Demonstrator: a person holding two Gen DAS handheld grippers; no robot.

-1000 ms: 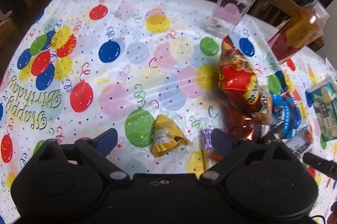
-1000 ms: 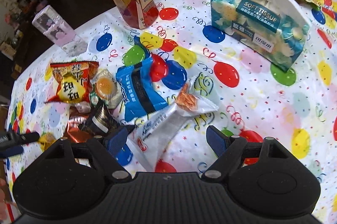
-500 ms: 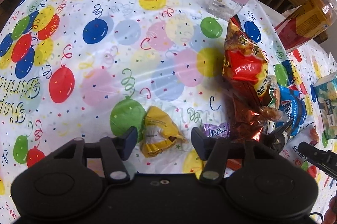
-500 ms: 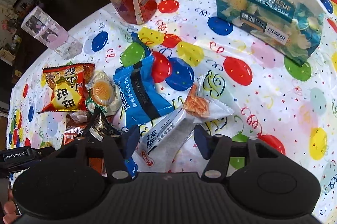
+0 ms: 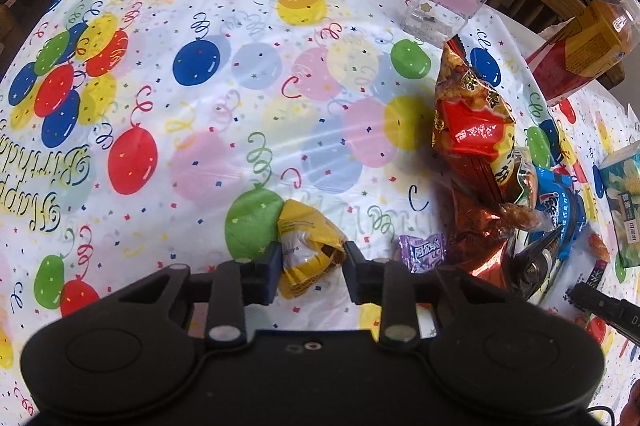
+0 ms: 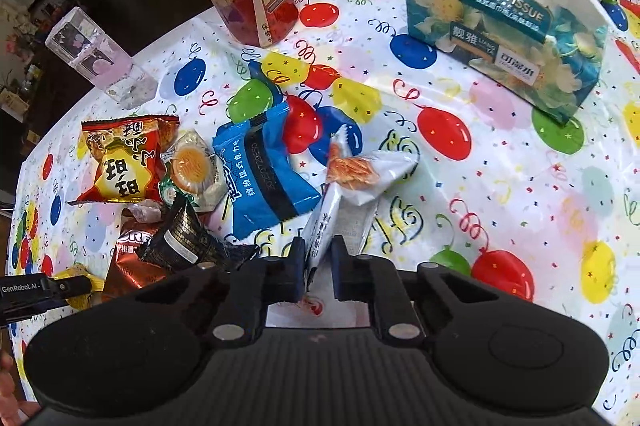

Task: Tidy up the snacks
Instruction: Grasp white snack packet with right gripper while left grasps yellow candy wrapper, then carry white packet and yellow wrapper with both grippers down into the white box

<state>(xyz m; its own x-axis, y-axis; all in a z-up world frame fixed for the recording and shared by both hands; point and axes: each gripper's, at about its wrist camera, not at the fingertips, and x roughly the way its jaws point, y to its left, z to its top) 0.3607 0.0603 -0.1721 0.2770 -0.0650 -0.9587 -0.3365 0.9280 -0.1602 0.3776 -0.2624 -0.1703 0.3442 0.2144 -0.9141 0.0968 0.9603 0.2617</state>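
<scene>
Grasp step: left gripper (image 5: 311, 258) pinched the crinkled yellow foil snack packet (image 5: 308, 246) on the balloon-print tablecloth (image 5: 200, 105), right gripper (image 6: 318, 268) clamped the white plastic snack sachet (image 6: 344, 205) (both jaws closed); the next move likely required lifting

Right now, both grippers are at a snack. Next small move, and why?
Probably lift both straight up a little. The left gripper has its fingers against both sides of the yellow packet, and the right gripper is pinched on the white packet, whose far end looks raised already. Neither seems to sit under another snack, so a short lift should test both grips.
</scene>
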